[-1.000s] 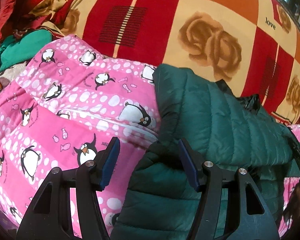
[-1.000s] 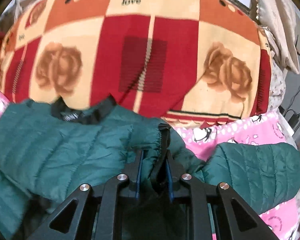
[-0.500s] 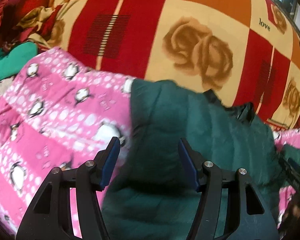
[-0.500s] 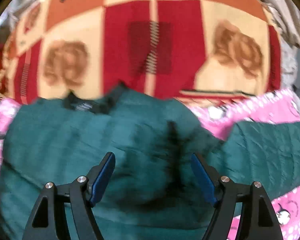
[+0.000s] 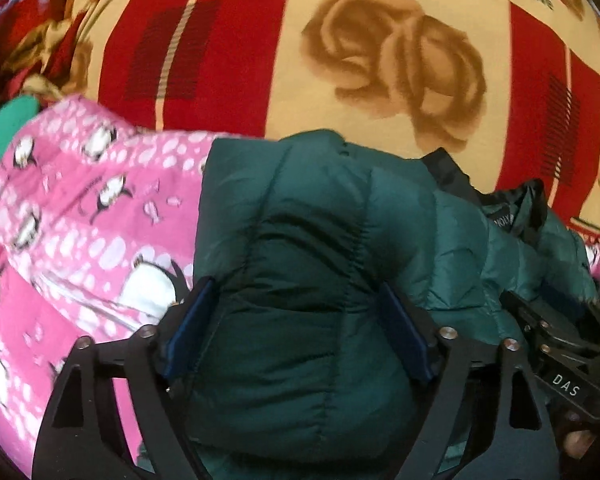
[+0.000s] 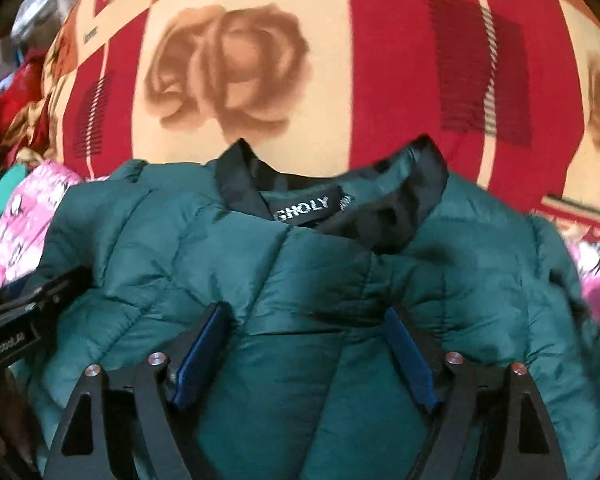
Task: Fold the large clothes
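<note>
Green quilted fabric fills the lower half of the left wrist view: the jacket lies folded on a pink penguin-print quilt, with the red and cream rose blanket spread behind both. The left tool hangs over the jacket's near fold with its blue pads well apart; the jaws have just been opening, and the padded cloth bulges up between them without being pinched. At the right edge, the other tool's black body (lettered "DAS") shows just beside it, low over the same garment. A turquoise garment peeks in at the far left.

In the right wrist view the jacket lies with its black collar at the far side, against the blanket, and a dark label inside reads "GHOLY". The right tool is over the jacket's upper back below the collar, its jaws spread wide (they too have just been opening) and gripping nothing; green cloth lies under and between the pads. The left tool's black body comes in from the left edge, close by. Pink quilt shows on both sides of the jacket.
</note>
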Demonstrator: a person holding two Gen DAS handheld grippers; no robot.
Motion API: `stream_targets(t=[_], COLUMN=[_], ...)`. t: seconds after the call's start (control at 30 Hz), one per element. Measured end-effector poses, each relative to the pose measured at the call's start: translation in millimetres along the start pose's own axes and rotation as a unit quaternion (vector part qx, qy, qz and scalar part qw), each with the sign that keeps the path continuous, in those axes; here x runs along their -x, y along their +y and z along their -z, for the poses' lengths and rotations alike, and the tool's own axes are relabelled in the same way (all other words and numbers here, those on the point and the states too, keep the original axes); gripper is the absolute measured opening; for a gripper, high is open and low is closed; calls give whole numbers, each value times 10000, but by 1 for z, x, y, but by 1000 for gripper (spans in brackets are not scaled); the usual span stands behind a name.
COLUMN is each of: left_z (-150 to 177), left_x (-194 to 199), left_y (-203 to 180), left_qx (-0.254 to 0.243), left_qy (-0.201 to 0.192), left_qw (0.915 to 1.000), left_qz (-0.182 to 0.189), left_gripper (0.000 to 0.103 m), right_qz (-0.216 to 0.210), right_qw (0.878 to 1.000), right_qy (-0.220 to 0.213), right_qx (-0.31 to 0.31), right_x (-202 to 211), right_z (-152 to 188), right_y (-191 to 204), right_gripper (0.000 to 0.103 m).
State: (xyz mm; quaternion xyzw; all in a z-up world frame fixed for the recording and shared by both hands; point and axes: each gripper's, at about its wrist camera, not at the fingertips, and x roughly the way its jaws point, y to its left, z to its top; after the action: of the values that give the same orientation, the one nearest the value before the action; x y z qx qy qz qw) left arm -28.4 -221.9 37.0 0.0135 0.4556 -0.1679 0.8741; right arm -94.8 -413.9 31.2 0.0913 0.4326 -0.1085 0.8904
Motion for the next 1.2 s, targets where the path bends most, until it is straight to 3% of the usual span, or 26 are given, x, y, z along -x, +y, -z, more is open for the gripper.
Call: stream_targets(t=[0.27, 0.33, 0.47, 0.57, 1.07, 1.2], left_z=[5, 6, 8, 10, 14, 16], left_x=[-3, -5, -8, -6, -4, 12], left_y=[1, 4, 6, 5, 3, 5], left_qx=[88, 195, 338, 297, 258, 400], left_qy=[-33, -16, -40, -115, -223, -113], left_qw=[9999, 9998, 9993, 9994, 9994, 9991], left_qz=[65, 101, 163, 139, 15, -67], left_gripper=[93, 95, 97, 97, 100, 100], right_qz=[-55, 122, 375, 109, 499, 507], right_qw=[9999, 9999, 9992, 9991, 9978, 9978], right_qy=[-73, -95, 95, 122, 101, 125], right_qx=[93, 68, -104, -385, -415, -407], right_x=[43, 54, 47, 35, 43, 45], right_z=[7, 18, 38, 51, 61, 59], right_y=[-19, -31, -55, -67, -63, -63], right_gripper=[80, 80, 81, 82, 85, 85])
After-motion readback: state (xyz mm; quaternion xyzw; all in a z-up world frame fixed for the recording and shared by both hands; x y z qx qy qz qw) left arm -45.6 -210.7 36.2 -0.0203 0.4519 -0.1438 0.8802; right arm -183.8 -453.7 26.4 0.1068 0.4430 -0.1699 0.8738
